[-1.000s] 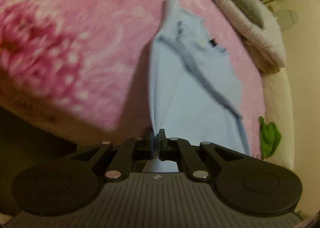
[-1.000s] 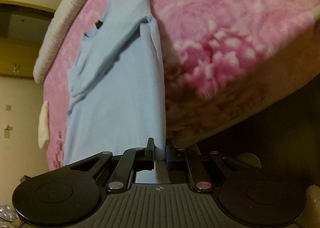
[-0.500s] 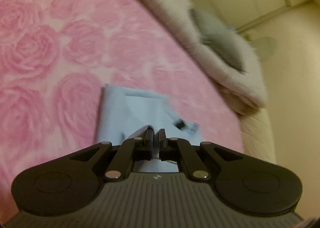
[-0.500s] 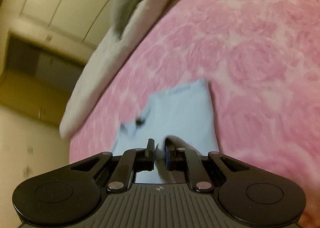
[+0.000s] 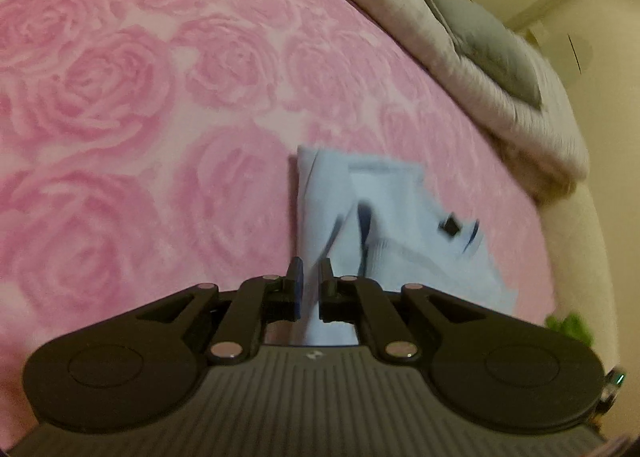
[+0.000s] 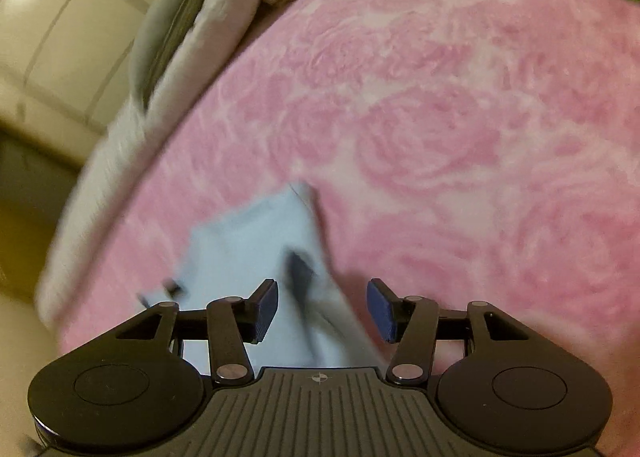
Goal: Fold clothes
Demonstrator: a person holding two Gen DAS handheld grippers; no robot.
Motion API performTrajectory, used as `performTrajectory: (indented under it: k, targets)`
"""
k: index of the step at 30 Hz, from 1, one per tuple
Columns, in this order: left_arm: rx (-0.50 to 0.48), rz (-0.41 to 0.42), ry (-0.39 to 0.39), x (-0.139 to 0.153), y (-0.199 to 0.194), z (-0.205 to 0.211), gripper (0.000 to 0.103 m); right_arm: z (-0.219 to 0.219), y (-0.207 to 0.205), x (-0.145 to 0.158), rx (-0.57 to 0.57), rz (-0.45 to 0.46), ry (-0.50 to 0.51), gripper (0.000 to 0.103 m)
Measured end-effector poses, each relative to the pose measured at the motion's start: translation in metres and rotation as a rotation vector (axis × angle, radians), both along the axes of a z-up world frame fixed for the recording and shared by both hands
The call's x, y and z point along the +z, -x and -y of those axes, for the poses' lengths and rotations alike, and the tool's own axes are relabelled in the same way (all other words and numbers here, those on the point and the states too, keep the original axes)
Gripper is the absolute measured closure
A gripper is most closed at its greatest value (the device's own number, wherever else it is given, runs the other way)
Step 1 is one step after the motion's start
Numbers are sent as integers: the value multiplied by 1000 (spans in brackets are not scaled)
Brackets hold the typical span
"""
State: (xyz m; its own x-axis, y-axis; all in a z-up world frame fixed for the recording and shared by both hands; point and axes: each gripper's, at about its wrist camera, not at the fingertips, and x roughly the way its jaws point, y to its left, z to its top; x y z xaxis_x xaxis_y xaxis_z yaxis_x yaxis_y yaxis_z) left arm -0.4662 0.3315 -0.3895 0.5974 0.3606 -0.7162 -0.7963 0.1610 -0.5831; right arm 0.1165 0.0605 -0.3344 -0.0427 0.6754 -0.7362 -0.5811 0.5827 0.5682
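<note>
The light blue shirt (image 5: 376, 225) lies already folded over on the pink rose blanket (image 5: 160, 105), at 12 o'clock from both tools: the right gripper (image 6: 323, 307) has its jaws wide apart, the left gripper (image 5: 310, 283) only slightly apart around cloth, so probably smoothing or another fold remains.

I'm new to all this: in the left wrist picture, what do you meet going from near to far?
Left claw → light blue shirt → pink rose blanket → grey-white bedding roll → cream wall.

Left hand-held gripper (image 5: 309, 281), jaws slightly apart, over light-blue folded shirt (image 5: 384, 225) on pink rose blanket (image 5: 140, 117).
</note>
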Motion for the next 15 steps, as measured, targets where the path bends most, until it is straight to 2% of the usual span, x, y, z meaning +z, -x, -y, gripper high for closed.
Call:
performTrajectory:
  k: [2, 8, 11, 15]
  targets:
    - [3, -20, -18, 1, 7, 16, 96, 13, 8, -8, 35, 41, 9, 50]
    - [77, -42, -48, 11, 33, 71, 76, 56, 8, -25, 24, 19, -91, 50]
    - [105, -39, -68, 11, 43, 98, 75, 78, 6, -22, 48, 17, -171, 49]
    - [144, 41, -67, -1, 54, 123, 75, 109, 10, -27, 12, -16, -240, 48]
